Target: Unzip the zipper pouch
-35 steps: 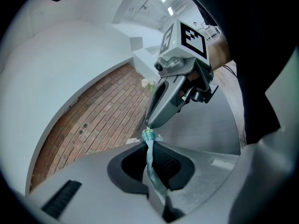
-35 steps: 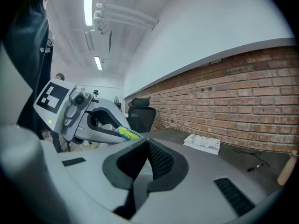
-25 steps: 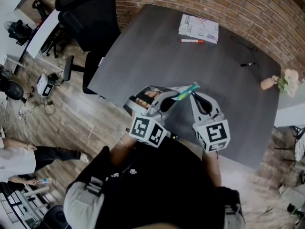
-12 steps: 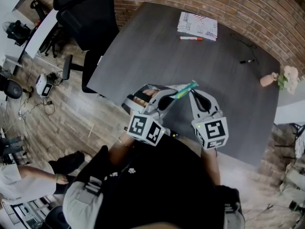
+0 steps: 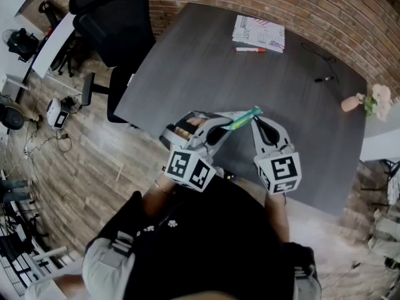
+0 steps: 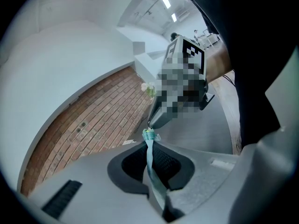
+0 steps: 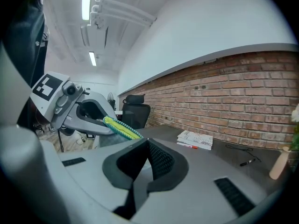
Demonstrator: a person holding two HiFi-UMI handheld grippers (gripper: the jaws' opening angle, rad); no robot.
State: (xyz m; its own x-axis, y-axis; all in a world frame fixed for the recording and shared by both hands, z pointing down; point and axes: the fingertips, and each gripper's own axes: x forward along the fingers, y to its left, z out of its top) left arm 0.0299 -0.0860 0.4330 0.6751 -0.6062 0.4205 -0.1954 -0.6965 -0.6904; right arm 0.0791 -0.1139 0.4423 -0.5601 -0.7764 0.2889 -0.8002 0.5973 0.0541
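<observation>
Slightly downtilted, left claw [image 5: 230,126], right claw [image 5: 253,121] pinch pouch [image 5: 245,117].

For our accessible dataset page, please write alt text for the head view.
From above: a person's left gripper and right gripper pinch a teal zipper pouch between them over a dark table, with a booklet at its far side.

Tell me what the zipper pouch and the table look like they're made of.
Zipper pouch: seemingly soft woven or knitted fabric, matt, teal and yellow-green, ribbed along its edge. Table: dark grey, matt, faint streaky grain; probably wood or laminate.
</observation>
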